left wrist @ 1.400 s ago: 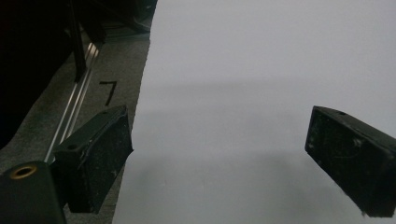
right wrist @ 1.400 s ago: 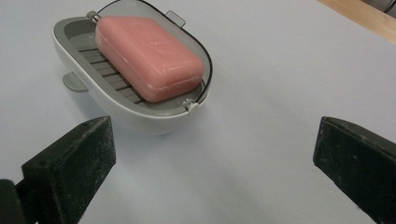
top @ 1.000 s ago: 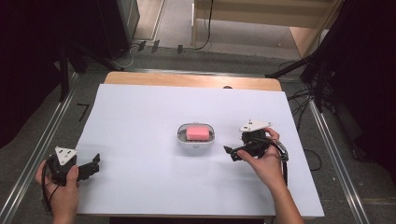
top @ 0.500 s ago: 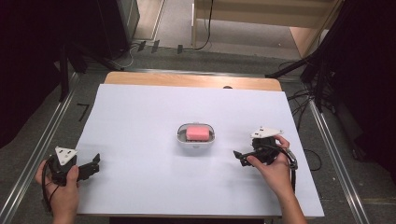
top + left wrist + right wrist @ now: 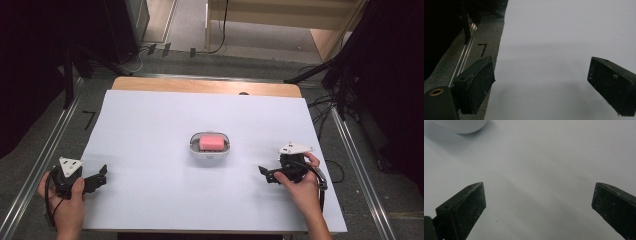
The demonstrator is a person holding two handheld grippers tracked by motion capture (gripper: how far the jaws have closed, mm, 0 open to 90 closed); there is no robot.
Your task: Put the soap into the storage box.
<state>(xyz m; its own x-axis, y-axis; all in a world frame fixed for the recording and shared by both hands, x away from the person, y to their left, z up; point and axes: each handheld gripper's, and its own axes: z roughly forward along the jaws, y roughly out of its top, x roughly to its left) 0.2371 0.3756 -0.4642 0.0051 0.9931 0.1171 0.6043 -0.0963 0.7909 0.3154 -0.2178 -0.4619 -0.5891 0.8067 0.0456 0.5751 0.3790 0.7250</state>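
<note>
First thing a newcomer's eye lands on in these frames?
The pink block in the small white dish, alone at the middle of the white table. Next, the two grippers near the front edge: the left gripper at the left corner, the right gripper right of the dish, both with jaws apart and holding nothing.

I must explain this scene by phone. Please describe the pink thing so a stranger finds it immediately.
Find the white sheet covering the table. Near its middle sits a small white rounded dish, and the pink block lies inside it. It is the one coloured item there; both grippers are black.
</note>
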